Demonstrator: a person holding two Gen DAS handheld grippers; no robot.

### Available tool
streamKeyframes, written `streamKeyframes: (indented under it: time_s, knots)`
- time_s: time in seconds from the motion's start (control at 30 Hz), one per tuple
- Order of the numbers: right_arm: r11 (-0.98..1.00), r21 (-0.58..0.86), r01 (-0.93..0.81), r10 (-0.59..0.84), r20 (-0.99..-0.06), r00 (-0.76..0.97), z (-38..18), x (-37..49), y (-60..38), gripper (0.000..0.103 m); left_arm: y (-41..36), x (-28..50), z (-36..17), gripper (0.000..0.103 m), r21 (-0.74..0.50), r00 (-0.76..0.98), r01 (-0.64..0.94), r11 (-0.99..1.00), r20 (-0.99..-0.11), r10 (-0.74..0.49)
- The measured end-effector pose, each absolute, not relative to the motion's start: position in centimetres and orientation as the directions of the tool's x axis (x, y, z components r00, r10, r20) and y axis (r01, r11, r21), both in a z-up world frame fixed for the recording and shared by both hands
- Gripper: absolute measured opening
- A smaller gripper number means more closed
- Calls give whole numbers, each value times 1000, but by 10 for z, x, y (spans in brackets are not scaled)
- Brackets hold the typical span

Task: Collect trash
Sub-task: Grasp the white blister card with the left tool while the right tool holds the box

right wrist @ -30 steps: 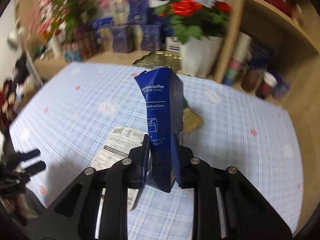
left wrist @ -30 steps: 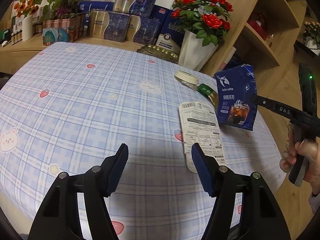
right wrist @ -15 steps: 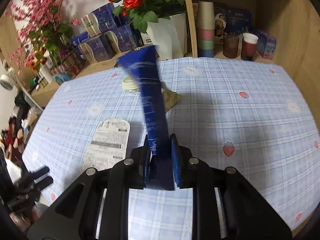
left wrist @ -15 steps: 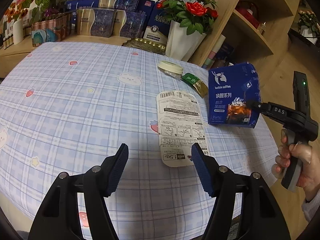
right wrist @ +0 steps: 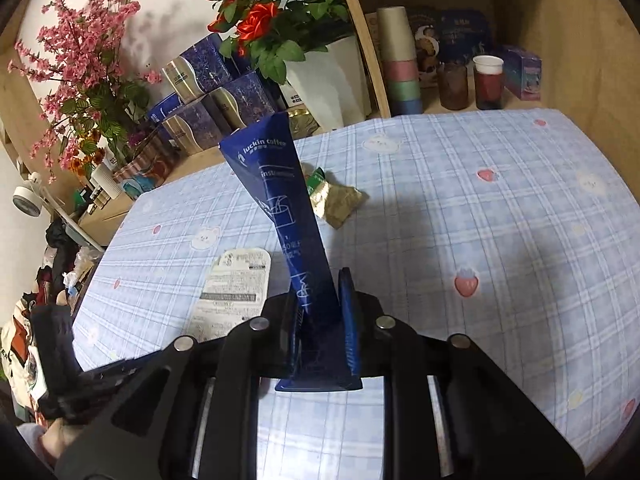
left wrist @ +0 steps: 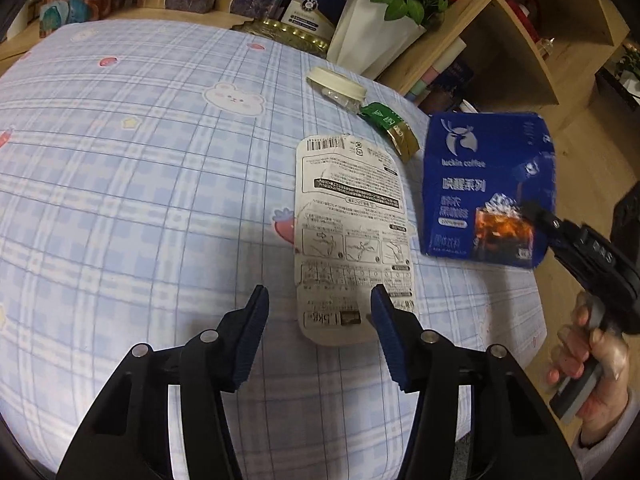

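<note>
My right gripper (right wrist: 320, 312) pinches the flattened blue cardboard coffee box (left wrist: 486, 188) by one corner, lifted at 3 o'clock of the white printed backing card (left wrist: 352, 236). My left gripper (left wrist: 318, 338) hangs spread, empty, over the card's near end. The thin corner grip could let the box slip.

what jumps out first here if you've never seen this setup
The blue coffee box, squeezed flat in the shut right gripper and held above the tablecloth. Next, the white printed card lying flat just ahead of the open left gripper, with a green-gold sachet beyond it.
</note>
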State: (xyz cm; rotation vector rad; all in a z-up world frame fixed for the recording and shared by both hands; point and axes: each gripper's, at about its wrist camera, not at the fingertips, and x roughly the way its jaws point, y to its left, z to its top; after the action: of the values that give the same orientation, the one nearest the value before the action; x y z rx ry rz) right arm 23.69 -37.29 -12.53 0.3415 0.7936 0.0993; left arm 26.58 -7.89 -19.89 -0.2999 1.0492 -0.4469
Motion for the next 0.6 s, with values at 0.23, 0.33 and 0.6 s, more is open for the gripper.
streamKeyframes:
  time_s: [0.23, 0.33, 0.6]
  knots:
    - [936, 349, 50, 215, -677, 703, -129, 228, -376, 21, -81, 308, -212, 38, -490, 411, 157, 857, -757, -508]
    - [935, 351, 49, 217, -675, 705, -130, 228, -376, 21, -84, 322, -216, 38, -518, 394, 143, 844, -752, -528]
    - [936, 349, 50, 215, -678, 703, -130, 225, -376, 21, -96, 341, -219, 38, -573, 374, 150, 806, -721, -583]
